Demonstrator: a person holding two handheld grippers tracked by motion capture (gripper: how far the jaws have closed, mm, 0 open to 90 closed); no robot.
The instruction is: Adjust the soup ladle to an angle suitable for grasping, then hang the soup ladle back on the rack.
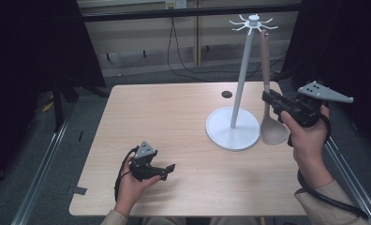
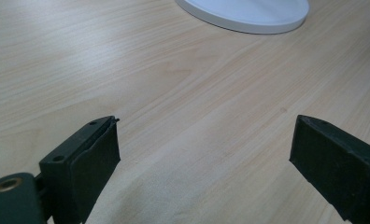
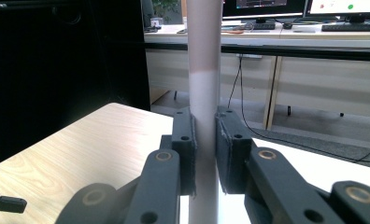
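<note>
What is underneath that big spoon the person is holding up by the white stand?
Under the spoon lies bare table; its bowl hangs beside the stand's round base. Whether the bowl touches the table cannot be told. The right gripper covers part of the handle.

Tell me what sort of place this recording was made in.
Probably a lab or office test room. Computer monitors stand on a desk behind, cables trail over the grey floor, black curtains flank the light wooden table, and metal rails run alongside.
</note>
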